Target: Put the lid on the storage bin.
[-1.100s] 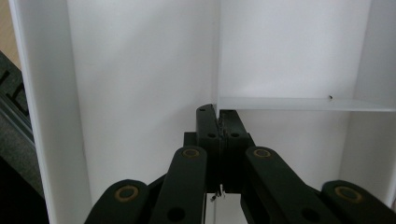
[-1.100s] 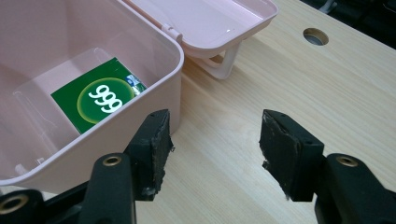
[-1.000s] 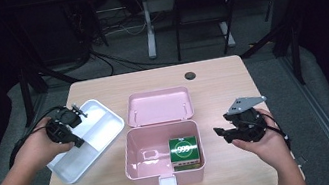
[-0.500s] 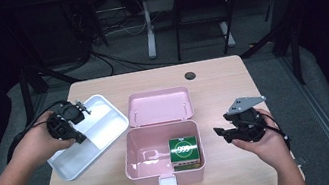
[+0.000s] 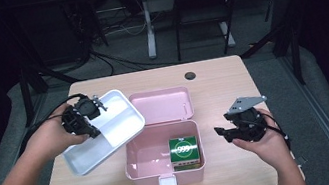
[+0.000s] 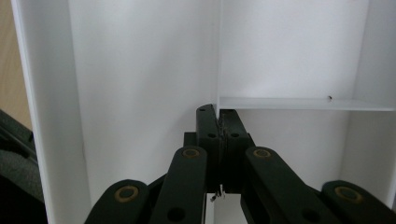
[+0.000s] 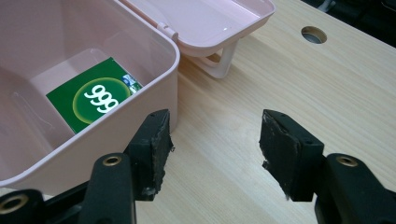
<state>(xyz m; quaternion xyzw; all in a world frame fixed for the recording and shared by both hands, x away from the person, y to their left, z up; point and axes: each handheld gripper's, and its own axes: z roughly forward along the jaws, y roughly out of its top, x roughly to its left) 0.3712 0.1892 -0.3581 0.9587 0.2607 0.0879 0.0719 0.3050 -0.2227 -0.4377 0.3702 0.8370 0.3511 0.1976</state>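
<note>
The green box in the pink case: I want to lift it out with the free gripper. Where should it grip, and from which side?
Probably from straight above: the green box lies low inside the pink case, whose walls bar a sideways approach. The right gripper stands open beside the case; its jaws should probably span two opposite side edges, though the near wall may crowd one jaw.

Tray point(image 5: 108, 132): smooth white plastic, slightly glossy. Box point(image 5: 139, 165): glossy pink plastic. Table point(image 5: 231, 81): matt light wood grain. Carton point(image 5: 185, 151): printed green card.

I saw the white divided tray point(image 5: 108, 132) tilted, lifted at the left, its near-right corner overlapping the open pink box's point(image 5: 165, 171) left rim.
</note>
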